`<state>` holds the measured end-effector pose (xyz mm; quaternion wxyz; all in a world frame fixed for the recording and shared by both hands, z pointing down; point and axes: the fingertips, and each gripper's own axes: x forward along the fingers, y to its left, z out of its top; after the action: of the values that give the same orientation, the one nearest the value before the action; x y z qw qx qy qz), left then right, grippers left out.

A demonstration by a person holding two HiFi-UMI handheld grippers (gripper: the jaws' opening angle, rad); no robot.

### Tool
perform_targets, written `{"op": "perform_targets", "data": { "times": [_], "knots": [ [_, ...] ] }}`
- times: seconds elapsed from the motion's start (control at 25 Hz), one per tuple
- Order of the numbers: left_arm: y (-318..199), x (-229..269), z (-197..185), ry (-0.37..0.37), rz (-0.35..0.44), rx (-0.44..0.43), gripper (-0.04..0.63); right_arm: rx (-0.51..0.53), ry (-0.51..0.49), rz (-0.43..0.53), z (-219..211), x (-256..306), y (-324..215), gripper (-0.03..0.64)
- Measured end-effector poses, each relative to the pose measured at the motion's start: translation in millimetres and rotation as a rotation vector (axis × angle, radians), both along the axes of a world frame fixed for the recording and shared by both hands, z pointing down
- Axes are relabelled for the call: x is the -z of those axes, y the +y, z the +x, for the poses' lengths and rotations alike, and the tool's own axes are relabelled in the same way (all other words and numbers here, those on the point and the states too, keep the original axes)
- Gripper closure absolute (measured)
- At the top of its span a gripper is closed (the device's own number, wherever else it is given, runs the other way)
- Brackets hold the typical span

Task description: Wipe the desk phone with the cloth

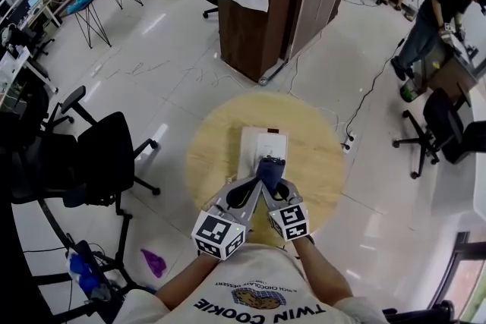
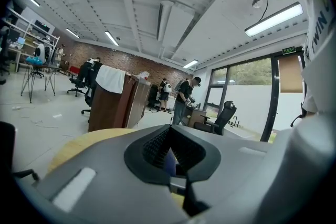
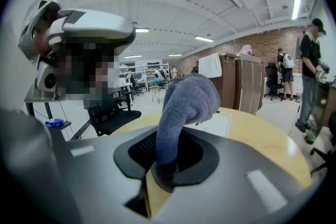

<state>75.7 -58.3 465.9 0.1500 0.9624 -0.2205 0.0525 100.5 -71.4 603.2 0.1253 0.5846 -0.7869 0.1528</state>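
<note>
Two grippers are converging tip to tip over the round table (image 1: pixel 216 140). The right gripper (image 3: pixel 165 165) is pinching the blue cloth (image 3: pixel 186 102), which is standing up in a fold from its jaws. The left gripper (image 2: pixel 170 157) is showing jaws nearly together on a blue sliver, probably the cloth's edge. The white desk phone (image 1: pixel 262 148) is lying just beyond both tips, its long axis running away from the person. Both forearms are angling inward, and neither is clearly nearer.

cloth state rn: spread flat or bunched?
Bunched. The cloth stands up as a rolled hump, its base pinched between the fingers of the right gripper; none of it lies spread flat in the right gripper view.
</note>
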Motion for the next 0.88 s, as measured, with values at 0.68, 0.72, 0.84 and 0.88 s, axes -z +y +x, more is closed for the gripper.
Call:
{"op": "perform_targets", "data": {
  "times": [0.68, 0.72, 0.84, 0.88],
  "knots": [
    [-1.5, 0.9, -31.8, -0.035, 0.022, 0.135, 0.603, -0.013, 0.193, 0.105, 103.9, 49.4, -110.5, 0.551],
    [-1.5, 0.8, -34.4, -0.039, 0.024, 0.143, 0.603, -0.015, 0.192, 0.101, 105.5, 46.8, -114.4, 0.551],
    [-2.7, 0.8, -41.7, -0.043, 0.026, 0.169, 0.603, -0.024, 0.175, 0.077, 108.9, 38.2, -123.7, 0.551],
    [-3.4, 0.9, -43.0, -0.044, 0.027, 0.177, 0.603, -0.027, 0.172, 0.067, 110.3, 35.1, -126.2, 0.551]
  ]
}}
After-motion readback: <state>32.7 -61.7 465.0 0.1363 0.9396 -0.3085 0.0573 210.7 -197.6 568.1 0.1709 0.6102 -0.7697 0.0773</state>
